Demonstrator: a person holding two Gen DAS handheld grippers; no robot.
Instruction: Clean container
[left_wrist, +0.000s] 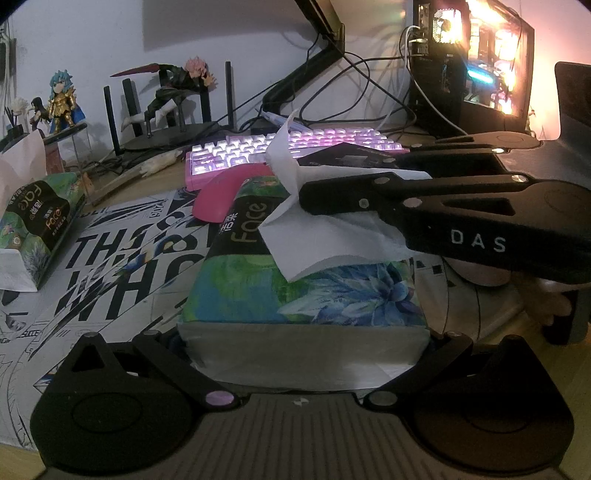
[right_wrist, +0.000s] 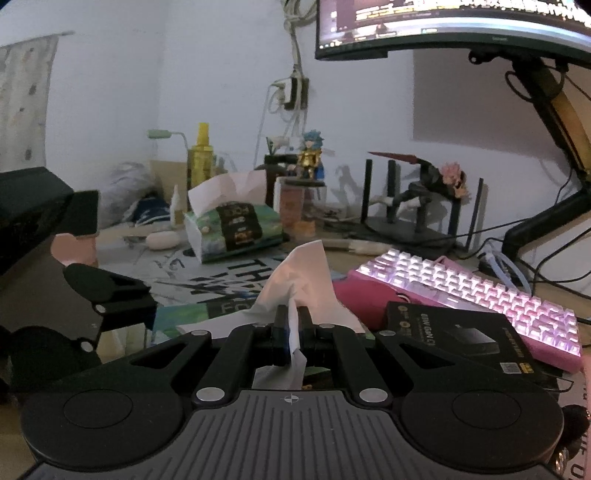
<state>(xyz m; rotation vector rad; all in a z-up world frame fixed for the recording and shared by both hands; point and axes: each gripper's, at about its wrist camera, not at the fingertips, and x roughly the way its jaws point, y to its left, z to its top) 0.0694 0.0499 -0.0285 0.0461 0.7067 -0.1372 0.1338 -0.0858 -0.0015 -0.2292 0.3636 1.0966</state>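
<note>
A floral tissue pack (left_wrist: 295, 295) lies on the printed desk mat, and my left gripper (left_wrist: 303, 341) is spread wide with both fingers against the pack's near end. My right gripper (left_wrist: 304, 195) comes in from the right and is shut on a white tissue (left_wrist: 295, 254) drawn up out of the pack's top. In the right wrist view the tissue (right_wrist: 303, 269) stands pinched between the closed fingertips of my right gripper (right_wrist: 293, 314). One of the left gripper's fingers (right_wrist: 110, 291) shows at the left, beside the pack (right_wrist: 177, 321).
A lit pink keyboard (left_wrist: 295, 147) and a pink mouse (left_wrist: 221, 199) lie just behind the pack. A black box (right_wrist: 454, 336) sits to the right. A second tissue pack (left_wrist: 37, 229) stands at the left. Figurines (left_wrist: 170, 96), cables and a glowing PC tower (left_wrist: 480, 66) line the back.
</note>
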